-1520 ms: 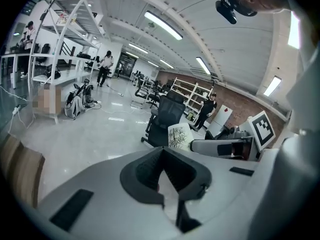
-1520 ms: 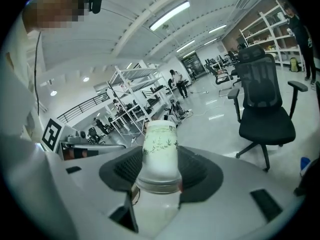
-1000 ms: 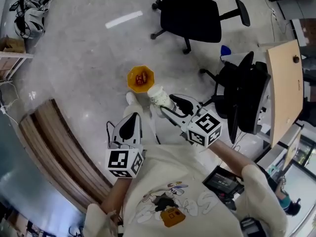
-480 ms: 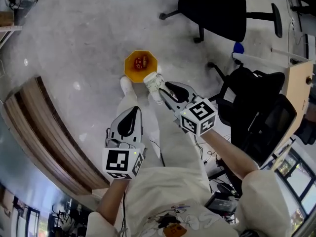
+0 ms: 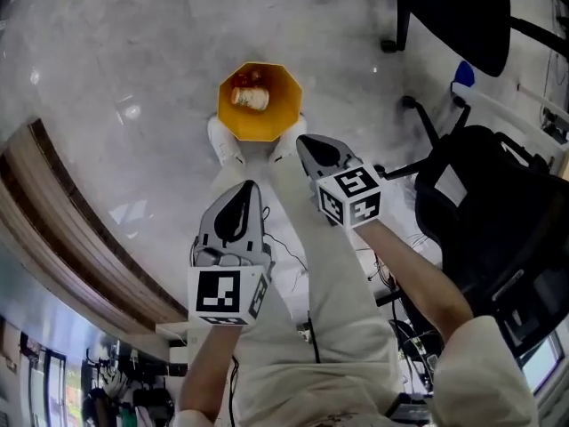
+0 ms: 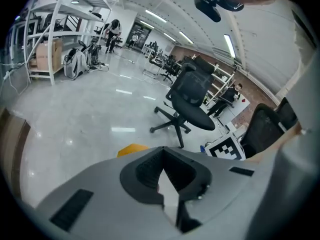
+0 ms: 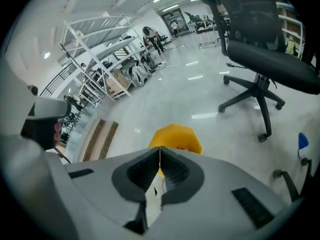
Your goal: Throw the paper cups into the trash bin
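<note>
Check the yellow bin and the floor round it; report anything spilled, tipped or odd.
Nothing stands out. The yellow bin stands upright; one paper cup lies on its side inside it, by a red item. The left claw and right claw are shut, empty.

Glossy grey floor mirrors ceiling lights; black office chairs stand right, curved wooden panel left.

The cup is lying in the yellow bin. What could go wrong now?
1. The shoes stand right beside the yellow bin. A careless step could kick it over and spill the paper cup back out.
2. An office chair stands close on the person's right. Turning away without looking could mean bumping into it or tripping on its legs.
</note>
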